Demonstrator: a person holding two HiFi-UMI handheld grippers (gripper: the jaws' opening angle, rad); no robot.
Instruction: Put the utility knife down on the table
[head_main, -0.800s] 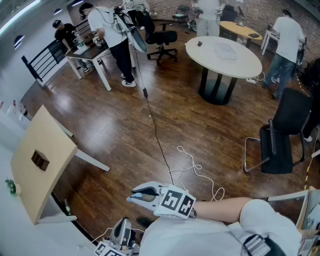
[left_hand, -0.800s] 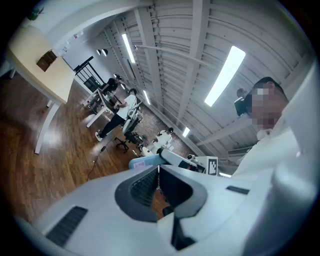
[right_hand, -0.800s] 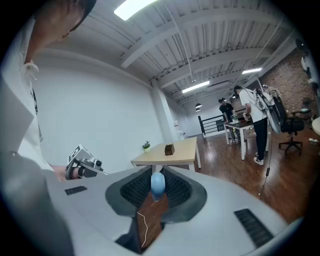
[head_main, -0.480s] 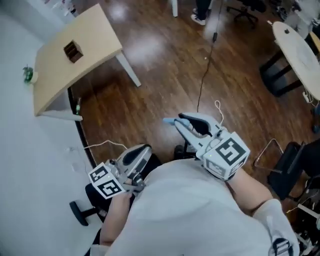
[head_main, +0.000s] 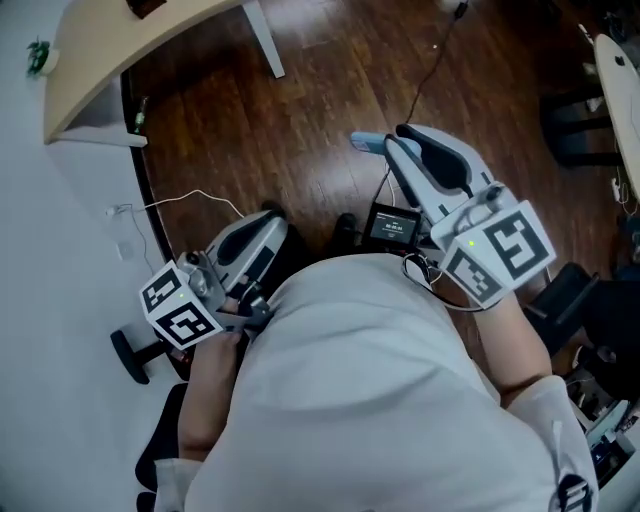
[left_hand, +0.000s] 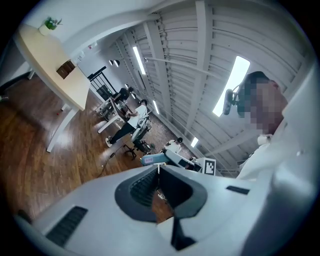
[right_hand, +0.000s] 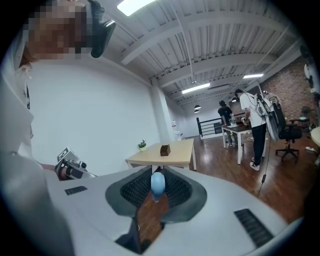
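Observation:
A light blue utility knife (head_main: 368, 143) sticks out from the tips of my right gripper (head_main: 396, 148), which is shut on it. In the right gripper view the knife's (right_hand: 157, 184) rounded blue end sits clamped between the black pads. My left gripper (head_main: 268, 225) hangs lower left by the person's body, jaws shut with nothing in them. Its own view shows its closed tips (left_hand: 159, 172) and, beyond them, the knife (left_hand: 151, 159). The beige table (head_main: 110, 45) stands far off at the upper left, seen also as the table (right_hand: 172, 154) ahead of the right gripper.
A small brown box (right_hand: 164, 149) and a potted plant (right_hand: 143, 145) sit on the table. A black device with a screen (head_main: 391, 226) hangs at the person's front. Cables (head_main: 190, 200) run over the wooden floor. People (right_hand: 254, 122) stand at a desk far behind.
The head view has swung steeply down onto the person's body. The table has slid to the upper left corner. The right gripper with the knife now sits higher and further right in view.

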